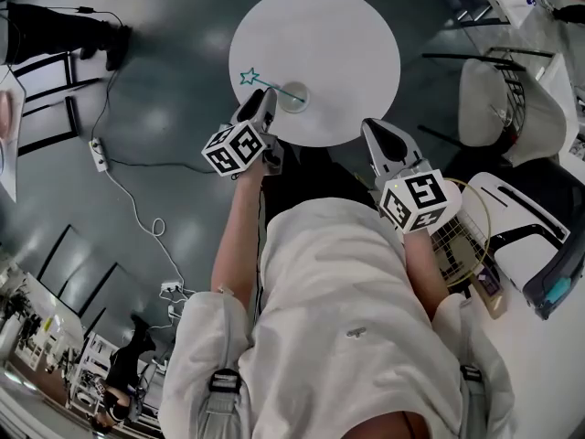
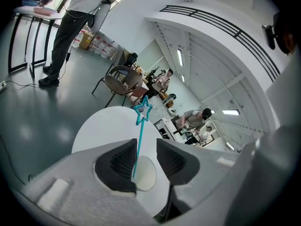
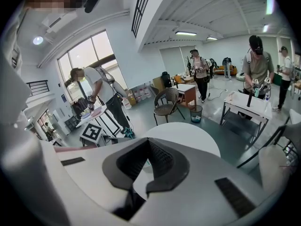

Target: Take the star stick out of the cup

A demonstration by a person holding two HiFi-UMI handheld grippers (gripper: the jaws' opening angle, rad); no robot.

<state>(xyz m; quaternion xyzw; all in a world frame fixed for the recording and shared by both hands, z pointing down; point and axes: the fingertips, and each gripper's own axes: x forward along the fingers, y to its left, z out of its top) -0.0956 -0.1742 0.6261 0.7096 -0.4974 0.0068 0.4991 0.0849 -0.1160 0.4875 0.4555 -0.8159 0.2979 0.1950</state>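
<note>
My left gripper [image 2: 146,146] stands wide astride the star stick [image 2: 139,128] (thin, light, probably slippery) leaning in the cup [image 2: 146,174] at lower centre, so I'd pinch its bare shaft, while my right gripper [image 3: 147,145] is closed and empty.

- Round white table [image 1: 338,44] standing on a glossy grey floor [image 1: 174,108].
- Clear cup [image 1: 293,96] upright on the tabletop, near the edge closest to the person, left of centre.
- Teal star stick [image 1: 260,82] in the cup, leaning left, star end out past the rim above the tabletop.
</note>
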